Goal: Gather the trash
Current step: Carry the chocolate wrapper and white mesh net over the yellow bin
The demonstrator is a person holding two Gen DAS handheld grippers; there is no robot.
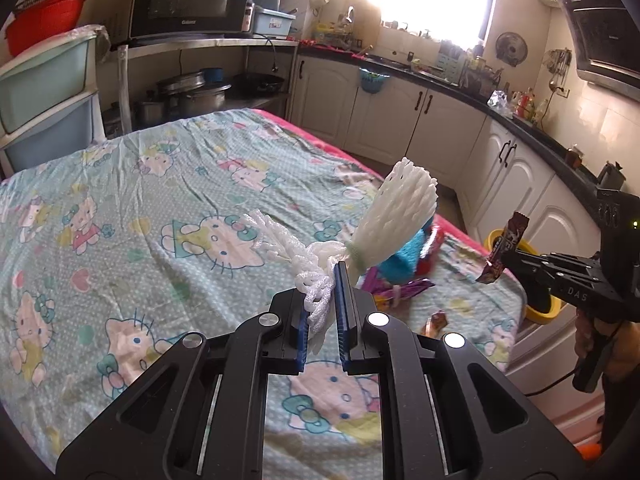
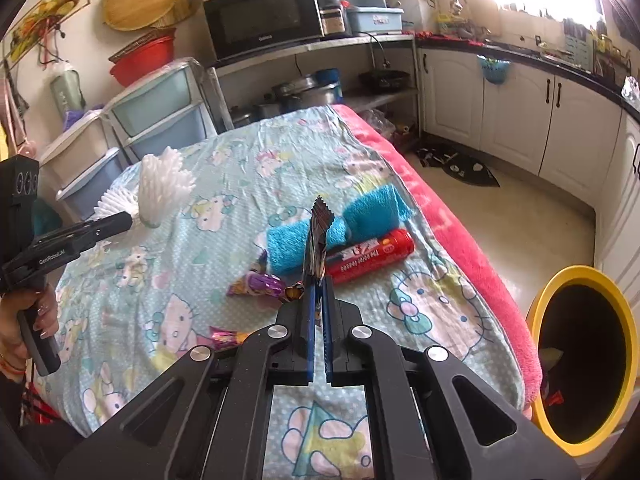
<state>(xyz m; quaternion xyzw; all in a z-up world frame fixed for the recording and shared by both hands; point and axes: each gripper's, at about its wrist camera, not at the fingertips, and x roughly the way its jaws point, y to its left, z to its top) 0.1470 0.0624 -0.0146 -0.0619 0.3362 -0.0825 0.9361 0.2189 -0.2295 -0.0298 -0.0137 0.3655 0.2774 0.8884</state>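
My left gripper is shut on a white foam fruit net, which stands up above the cartoon-print table cover. From the right wrist view the same net sticks out of the left gripper at the left. My right gripper is shut on a dark snack wrapper held upright; that wrapper also shows at the right gripper's tip in the left wrist view. A yellow-rimmed trash bin stands on the floor beside the table.
On the cover lie a blue towel, a red tube, a purple wrapper and smaller wrappers. Plastic drawers and a microwave stand beyond the table; white cabinets line the right.
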